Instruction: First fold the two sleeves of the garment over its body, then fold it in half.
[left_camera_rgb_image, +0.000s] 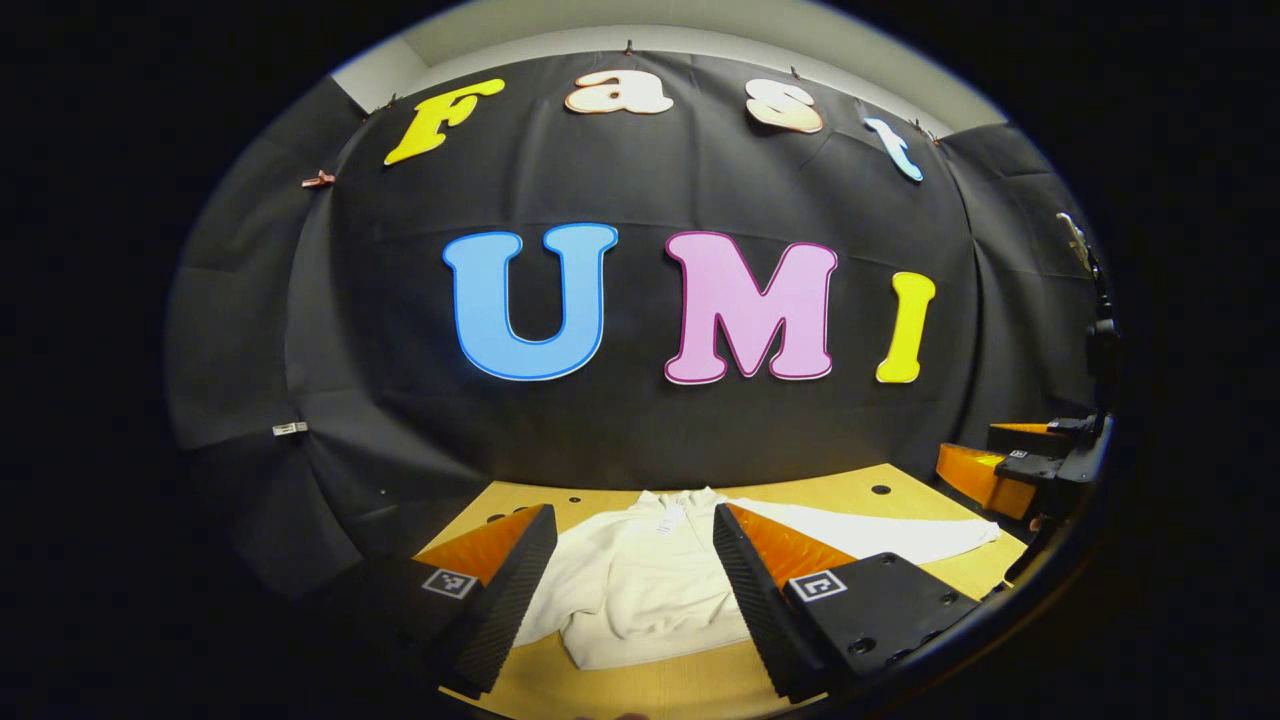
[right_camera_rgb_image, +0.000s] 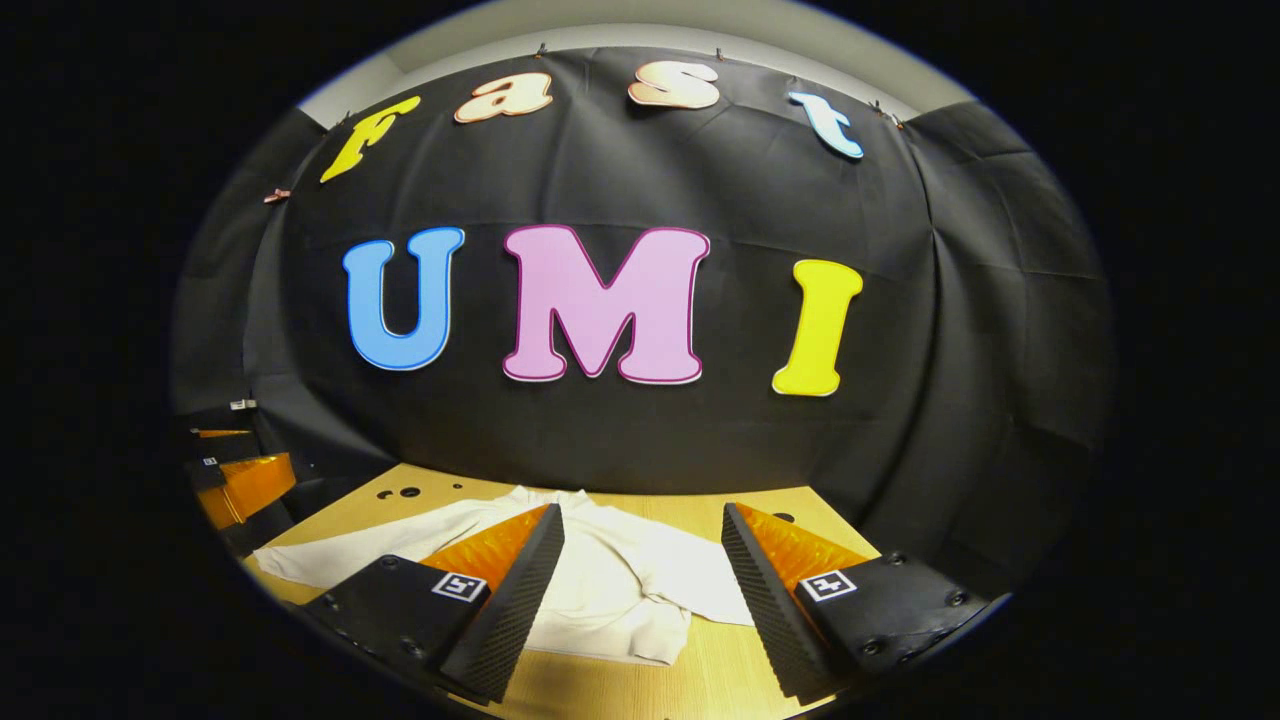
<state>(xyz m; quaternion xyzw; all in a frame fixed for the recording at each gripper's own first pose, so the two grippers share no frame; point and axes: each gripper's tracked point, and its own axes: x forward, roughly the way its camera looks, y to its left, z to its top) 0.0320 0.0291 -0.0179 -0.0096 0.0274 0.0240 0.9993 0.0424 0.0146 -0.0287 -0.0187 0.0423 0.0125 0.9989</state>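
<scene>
A white long-sleeved garment (left_camera_rgb_image: 640, 580) lies flat on the wooden table (left_camera_rgb_image: 650, 690), collar toward the black wall. In the left gripper view one sleeve (left_camera_rgb_image: 900, 540) stretches out to the right. My left gripper (left_camera_rgb_image: 632, 515) hovers open over the garment's near part with nothing between its fingers. My right gripper (left_camera_rgb_image: 1030, 470) shows at the far right edge. In the right gripper view the garment (right_camera_rgb_image: 620, 580) lies ahead with a sleeve (right_camera_rgb_image: 350, 550) spread to the left. My right gripper (right_camera_rgb_image: 642, 512) is open and holds nothing. The left gripper (right_camera_rgb_image: 240, 480) shows at the left edge.
The table (right_camera_rgb_image: 700, 670) has a few small dark holes (right_camera_rgb_image: 410, 492) near its far edge. The black cloth wall stands close behind the table. Bare wood lies between the garment's hem and the near edge.
</scene>
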